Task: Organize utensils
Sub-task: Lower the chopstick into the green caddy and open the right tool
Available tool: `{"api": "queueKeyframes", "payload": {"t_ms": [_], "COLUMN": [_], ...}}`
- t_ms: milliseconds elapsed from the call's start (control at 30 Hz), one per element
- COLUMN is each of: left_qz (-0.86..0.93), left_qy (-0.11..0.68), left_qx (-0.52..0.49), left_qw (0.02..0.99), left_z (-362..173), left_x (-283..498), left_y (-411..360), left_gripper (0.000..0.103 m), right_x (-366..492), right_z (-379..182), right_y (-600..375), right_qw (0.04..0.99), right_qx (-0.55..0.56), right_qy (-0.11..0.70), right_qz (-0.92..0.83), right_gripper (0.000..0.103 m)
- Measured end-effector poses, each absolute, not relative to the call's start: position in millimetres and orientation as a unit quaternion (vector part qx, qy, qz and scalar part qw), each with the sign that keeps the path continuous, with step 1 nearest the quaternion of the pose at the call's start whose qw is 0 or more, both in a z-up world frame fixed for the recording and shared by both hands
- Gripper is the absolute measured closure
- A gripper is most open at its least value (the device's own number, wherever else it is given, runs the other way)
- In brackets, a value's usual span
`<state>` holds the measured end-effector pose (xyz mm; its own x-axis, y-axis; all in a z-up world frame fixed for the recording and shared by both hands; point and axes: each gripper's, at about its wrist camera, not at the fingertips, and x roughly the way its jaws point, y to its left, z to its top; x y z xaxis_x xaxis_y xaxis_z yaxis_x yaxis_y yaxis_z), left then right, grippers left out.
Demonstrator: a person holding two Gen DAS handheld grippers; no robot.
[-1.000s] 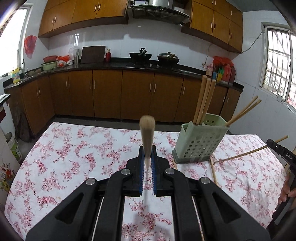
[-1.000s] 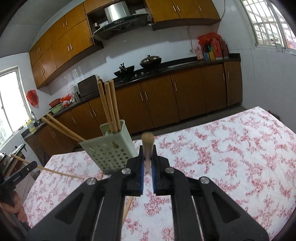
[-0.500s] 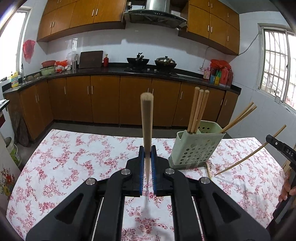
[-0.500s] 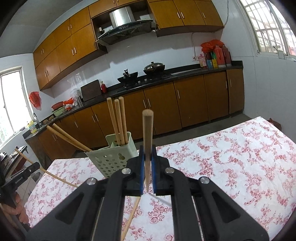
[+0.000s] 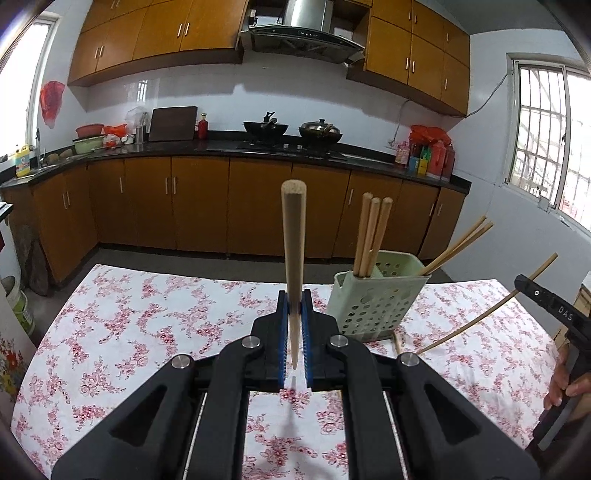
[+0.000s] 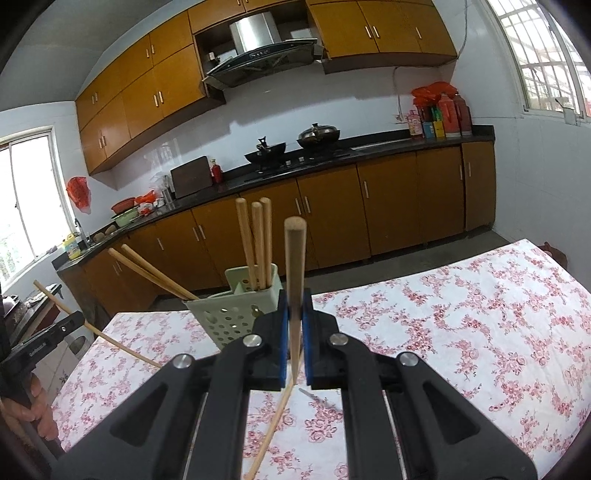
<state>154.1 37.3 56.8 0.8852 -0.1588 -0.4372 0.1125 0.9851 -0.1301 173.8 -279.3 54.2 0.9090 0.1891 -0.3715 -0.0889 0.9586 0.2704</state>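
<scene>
A home kitchen: range hood (image 5: 301,35), woks (image 5: 265,127), wooden cabinets (image 5: 199,206).

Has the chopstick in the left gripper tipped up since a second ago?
Yes. The chopstick in the left gripper now stands taller: its top, earlier below the cabinet doors, now overlaps them.

Five long wooden chopsticks (image 5: 371,236) stand in one pale green perforated plastic holder (image 5: 373,301), two more are clamped upright (image 5: 293,258), one lies on the floral tablecloth (image 6: 271,430). Two lidded dark woks (image 5: 319,129).
</scene>
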Motion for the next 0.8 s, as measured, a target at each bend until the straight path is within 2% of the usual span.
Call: {"api": "queueKeyframes", "payload": {"t_ms": [467, 800], "left_qz": [-0.117, -0.122], "left_qy": [0.171, 0.138], "left_qx": [-0.054, -0.058], "left_qw": [0.977, 0.981], "left_z": [120.5, 157.2], "left_x": [137.1, 161.6], "left_y": [5.5, -23.0], "left_gripper": [0.095, 0.095], "right_x": [149.2, 171.6], "right_z": [127.9, 169.2], "right_y": [-268.2, -256.7], "right_qw": [0.975, 0.983], "right_qx": [0.118, 0.106], "right_qy": [0.136, 0.085], "right_qz": [0.133, 0.126], "right_gripper": [0.095, 0.095]}}
